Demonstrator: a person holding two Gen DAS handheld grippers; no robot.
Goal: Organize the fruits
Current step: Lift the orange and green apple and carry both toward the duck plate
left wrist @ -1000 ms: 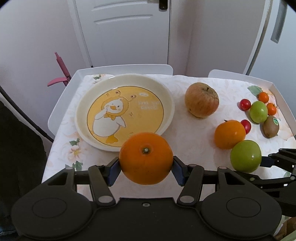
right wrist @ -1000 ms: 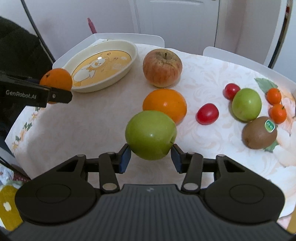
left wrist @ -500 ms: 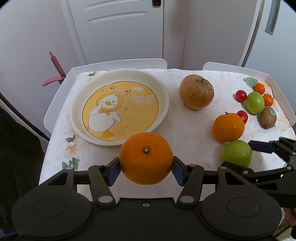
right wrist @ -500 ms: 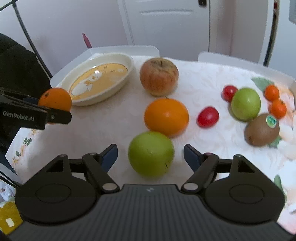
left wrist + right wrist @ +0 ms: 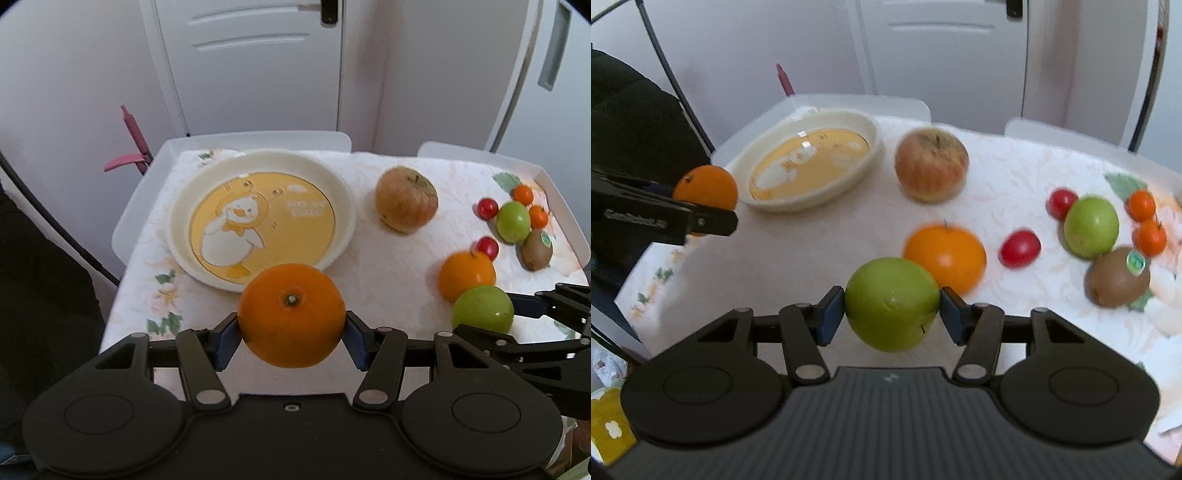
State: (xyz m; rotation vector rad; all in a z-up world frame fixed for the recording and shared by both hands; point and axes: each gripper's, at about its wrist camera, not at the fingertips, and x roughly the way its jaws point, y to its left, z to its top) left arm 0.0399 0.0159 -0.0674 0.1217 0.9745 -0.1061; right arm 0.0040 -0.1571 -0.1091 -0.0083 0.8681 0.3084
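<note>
My left gripper (image 5: pixel 291 334) is shut on a large orange (image 5: pixel 291 314), held just in front of the white duck plate (image 5: pixel 266 162), which holds no fruit. In the right wrist view that orange (image 5: pixel 705 188) sits at the far left, beside the plate (image 5: pixel 871 147). My right gripper (image 5: pixel 890 310) has its jaws closing, and both blue pads touch the sides of a green apple (image 5: pixel 892 302). This apple (image 5: pixel 484 310) hangs just in front of a second orange (image 5: pixel 945 254) that lies on the table.
On the floral tablecloth (image 5: pixel 388 266) lie a big reddish apple (image 5: pixel 406 199), another green apple (image 5: pixel 513 221), a kiwi (image 5: pixel 537 249), red cherry tomatoes (image 5: pixel 487 208) and small orange tomatoes (image 5: pixel 523 194), all at the right. White raised table edges (image 5: pixel 258 140) border the far side.
My right gripper opened around the green apple, then closed back onto it and rose slightly. The left gripper has kept its hold on the orange.
</note>
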